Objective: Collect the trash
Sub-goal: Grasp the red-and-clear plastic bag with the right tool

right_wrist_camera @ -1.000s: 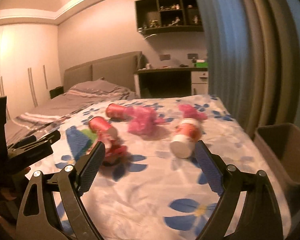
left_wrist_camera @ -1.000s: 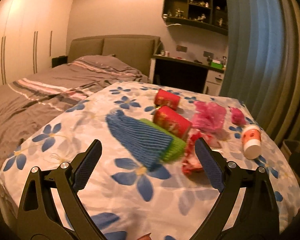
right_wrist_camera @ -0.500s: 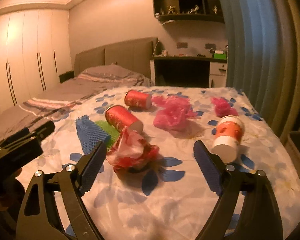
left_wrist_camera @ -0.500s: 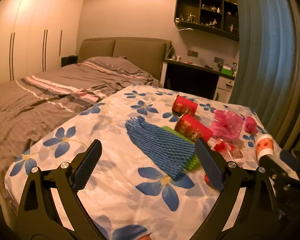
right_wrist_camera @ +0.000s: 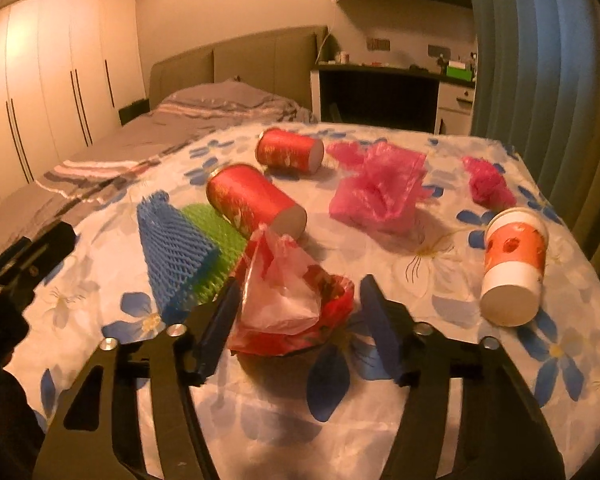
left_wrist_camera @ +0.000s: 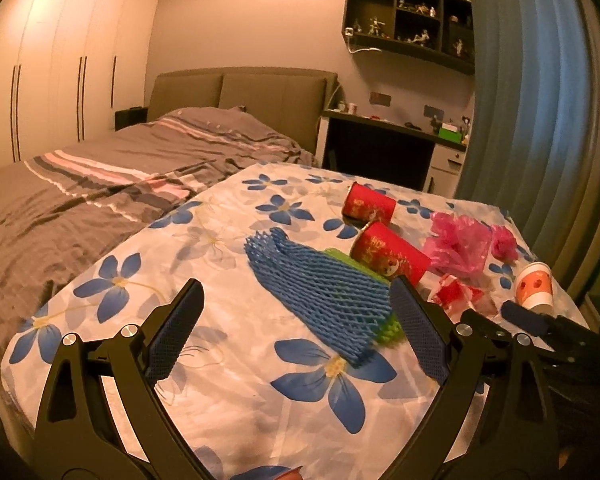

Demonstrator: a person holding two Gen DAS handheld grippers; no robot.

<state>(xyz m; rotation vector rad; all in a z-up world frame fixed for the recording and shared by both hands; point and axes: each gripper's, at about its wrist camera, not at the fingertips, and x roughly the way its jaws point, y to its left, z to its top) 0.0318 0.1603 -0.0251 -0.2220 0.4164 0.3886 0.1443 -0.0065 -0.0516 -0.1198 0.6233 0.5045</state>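
crumpled red bag between the closing fingers

the right gripper [right_wrist_camera: 296,316] is closing, its fingers either side of a crumpled red-and-clear plastic bag [right_wrist_camera: 290,300] lying on the flowered sheet [right_wrist_camera: 440,400] of the bed; the left finger looks just at the film, the right one still apart. the bag looks very light, thin, slippery and collapsible, so i'd pinch the bunched middle where the folds stack, not a loose flap. the left gripper [left_wrist_camera: 296,332] hangs open, holding nothing, above a soft blue foam net [left_wrist_camera: 320,280] that overlaps a green one [right_wrist_camera: 216,236]. nearby lie two stiff red paper cups [right_wrist_camera: 256,200], pink crinkled wrap [right_wrist_camera: 380,192] and an orange-and-white cup [right_wrist_camera: 514,266], all on their sides or loose.
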